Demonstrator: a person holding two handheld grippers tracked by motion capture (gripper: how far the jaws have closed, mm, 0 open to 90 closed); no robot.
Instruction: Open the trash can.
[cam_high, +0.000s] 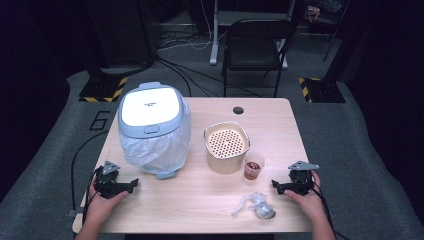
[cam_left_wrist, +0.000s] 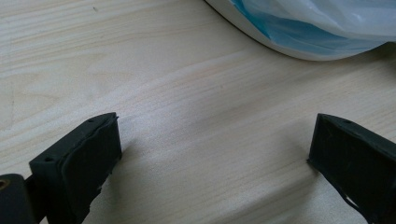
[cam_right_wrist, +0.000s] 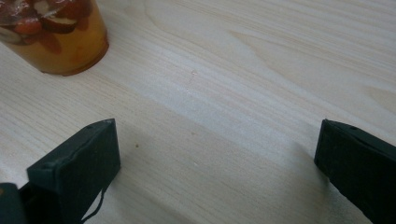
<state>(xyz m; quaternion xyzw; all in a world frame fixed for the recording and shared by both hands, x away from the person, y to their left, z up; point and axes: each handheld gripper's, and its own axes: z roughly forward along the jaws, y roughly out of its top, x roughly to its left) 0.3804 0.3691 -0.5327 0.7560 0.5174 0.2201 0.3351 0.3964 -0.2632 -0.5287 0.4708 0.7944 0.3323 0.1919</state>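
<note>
On the table (cam_high: 200, 200), both grippers are resting with jaws spread wide, grasping nothing. Left gripper (cam_high: 134, 183) is pointing toward the bin (cam_high: 152, 125); right gripper (cam_high: 274, 186) is lying near the cup (cam_high: 253, 165).

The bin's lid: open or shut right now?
Shut. In the high view the bin's lid lies flat over the bin, with the white bag bunched out below its rim.

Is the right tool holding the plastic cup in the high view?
No. The right tool rests open on the bare table, apart from the plastic cup, with nothing between its jaws.
</note>
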